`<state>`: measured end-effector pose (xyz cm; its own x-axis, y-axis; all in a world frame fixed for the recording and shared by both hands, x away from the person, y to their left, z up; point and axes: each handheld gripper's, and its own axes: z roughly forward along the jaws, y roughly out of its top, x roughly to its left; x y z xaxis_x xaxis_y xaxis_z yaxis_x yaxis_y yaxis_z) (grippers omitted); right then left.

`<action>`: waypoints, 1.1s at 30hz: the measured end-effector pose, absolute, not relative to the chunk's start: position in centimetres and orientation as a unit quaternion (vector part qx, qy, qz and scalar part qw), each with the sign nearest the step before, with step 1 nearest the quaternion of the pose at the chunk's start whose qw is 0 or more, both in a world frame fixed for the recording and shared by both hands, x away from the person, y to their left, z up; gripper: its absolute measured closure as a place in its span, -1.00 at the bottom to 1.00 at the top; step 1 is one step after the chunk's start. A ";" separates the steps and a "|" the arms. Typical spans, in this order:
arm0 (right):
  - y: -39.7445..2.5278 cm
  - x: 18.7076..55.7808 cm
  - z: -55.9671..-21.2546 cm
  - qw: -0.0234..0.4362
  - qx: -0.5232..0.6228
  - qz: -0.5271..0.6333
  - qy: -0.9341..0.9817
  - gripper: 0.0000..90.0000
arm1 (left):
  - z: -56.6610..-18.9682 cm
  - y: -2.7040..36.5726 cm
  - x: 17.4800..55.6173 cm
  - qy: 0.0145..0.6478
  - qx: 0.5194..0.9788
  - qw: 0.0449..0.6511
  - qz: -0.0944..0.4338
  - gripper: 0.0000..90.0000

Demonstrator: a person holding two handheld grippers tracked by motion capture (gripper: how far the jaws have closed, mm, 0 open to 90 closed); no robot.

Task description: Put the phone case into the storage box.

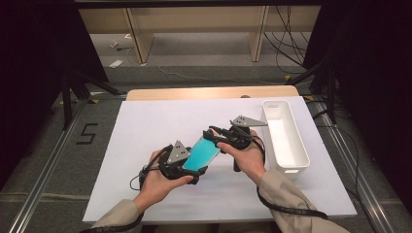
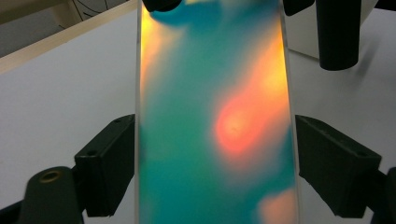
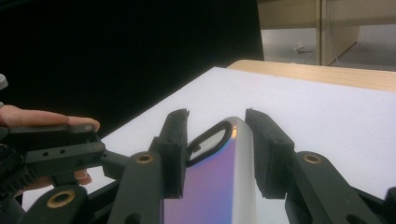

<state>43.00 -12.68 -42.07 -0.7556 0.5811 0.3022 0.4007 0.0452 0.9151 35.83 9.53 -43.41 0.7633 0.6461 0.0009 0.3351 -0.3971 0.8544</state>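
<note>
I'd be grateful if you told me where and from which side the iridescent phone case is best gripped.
Grip the phone case across its narrow width, pads on the two long side edges, near an end, coming in along its length. It is flat, thin and long, so the edges give parallel faces. The left gripper holds it that way at the near end, the right gripper at the camera-cutout end.

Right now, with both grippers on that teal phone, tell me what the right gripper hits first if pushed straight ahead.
The right gripper points along the phone toward the left gripper, so that gripper and its hand likely come first; depth is uncertain.
</note>
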 end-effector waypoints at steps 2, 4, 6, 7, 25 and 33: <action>-12.7 43.0 -42.0 0.071 0.346 0.604 0.715 0.39 | -43.4 9.5 35.8 0.299 0.818 0.461 0.170 -0.63; -12.7 42.9 -41.9 0.071 0.347 0.603 0.715 0.40 | -43.4 9.5 35.8 0.297 0.818 0.462 0.170 -0.63; -12.7 42.9 -41.8 0.072 0.347 0.603 0.715 0.41 | -43.4 9.4 35.8 0.296 0.818 0.462 0.173 -0.63; -12.7 42.8 -41.8 0.072 0.346 0.604 0.714 0.42 | -43.4 9.4 35.8 0.296 0.819 0.460 0.172 -0.63; -12.7 41.1 -38.1 0.090 0.294 0.634 0.709 0.79 | -43.1 9.7 36.0 0.289 0.815 0.472 0.175 -0.75; -13.5 41.1 -37.4 0.110 0.269 0.626 0.724 0.78 | -43.1 10.6 36.3 0.295 0.805 0.489 0.163 -0.83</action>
<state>41.12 -13.52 -37.39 -0.8314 0.5267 0.1772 0.2517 0.0725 0.9651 36.29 10.61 -43.09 0.7725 0.6344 -0.0271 0.3167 -0.3479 0.8824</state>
